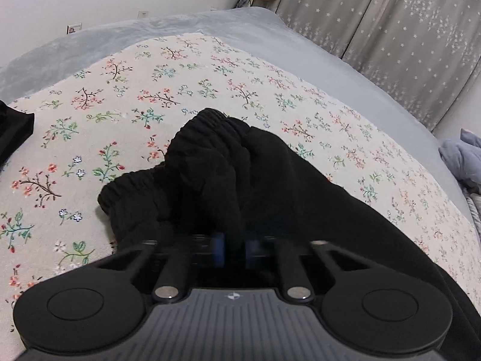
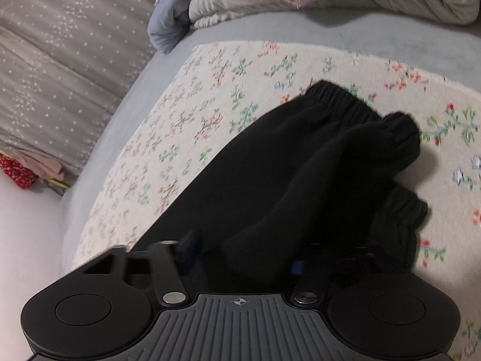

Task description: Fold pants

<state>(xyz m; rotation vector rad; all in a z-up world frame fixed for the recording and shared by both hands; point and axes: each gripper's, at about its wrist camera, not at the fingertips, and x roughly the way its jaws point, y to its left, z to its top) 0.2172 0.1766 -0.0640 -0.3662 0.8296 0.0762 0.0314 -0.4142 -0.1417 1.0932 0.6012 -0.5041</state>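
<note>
Black pants (image 1: 270,186) amid open floral cloth (image 1: 90,138)

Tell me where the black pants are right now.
The black pants lie on the floral cloth covering the bed, bunched ahead of both grippers; the left gripper pinches a fold.

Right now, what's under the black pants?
The black pants lie on the floral cloth, which sits on a grey bed sheet. Whatever is directly beneath the fabric is covered. Left gripper pinches a fold.
</note>
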